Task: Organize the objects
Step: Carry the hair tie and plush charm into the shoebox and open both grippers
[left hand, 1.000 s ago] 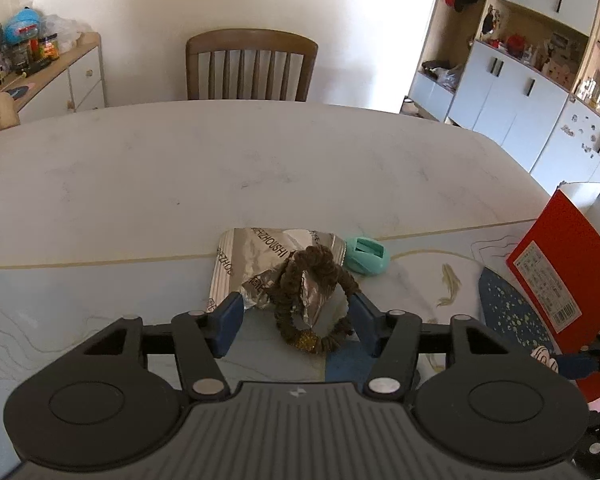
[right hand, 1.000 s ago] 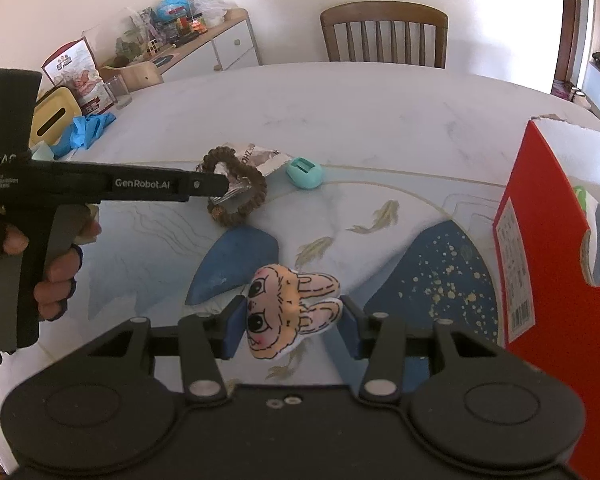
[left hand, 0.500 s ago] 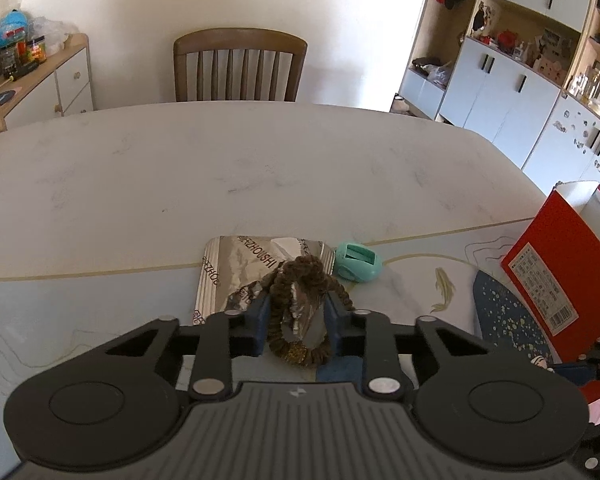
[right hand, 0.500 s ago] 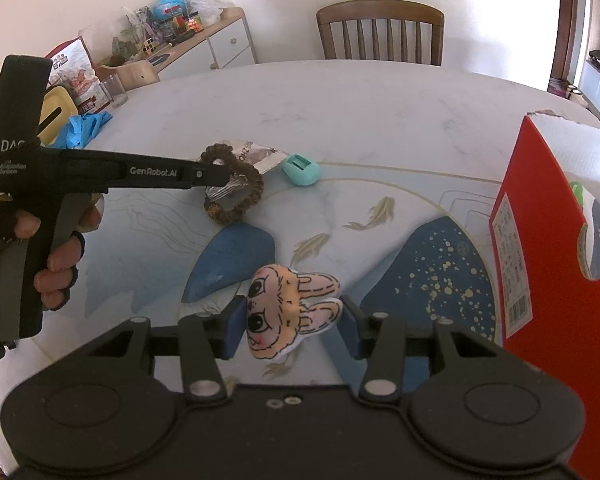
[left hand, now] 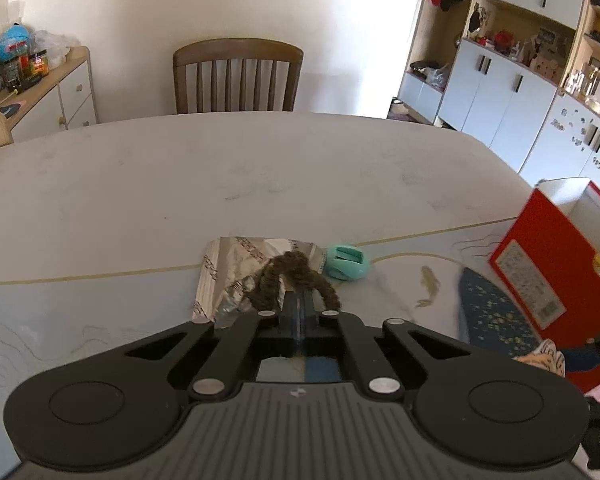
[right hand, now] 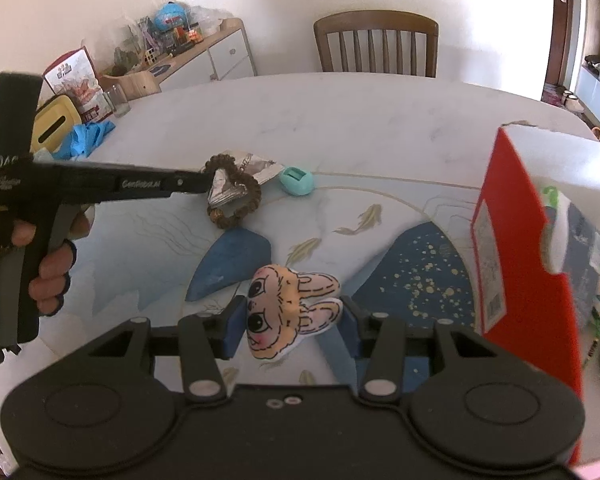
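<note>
From my remote seat, at the far left of the right wrist view a hand [right hand: 40,256] gripped the black handle of the left gripper [right hand: 208,184]. Its jaws had just been closing and now stood clamped together on the brown bead bracelet [right hand: 236,200], which looped around a crumpled silver foil packet [right hand: 256,166] on the marble table [right hand: 340,120]. In the left wrist view the same bracelet [left hand: 268,284] bunched up right at the closed tips of that gripper [left hand: 298,300], over the foil [left hand: 236,264]. Just right of the foil lay a small teal clip-shaped item [right hand: 296,180], touching neither. Nearer to me, the right gripper [right hand: 292,320] held a flat plush bunny face [right hand: 288,308] between its blue pads, clenched on it above the fish-patterned blue mat [right hand: 420,276]. Farther right stood an open red box [right hand: 516,260] with white inner walls; some packaged items showed inside, too blurred to name. A wooden chair [right hand: 376,44] stood behind the table.
</note>
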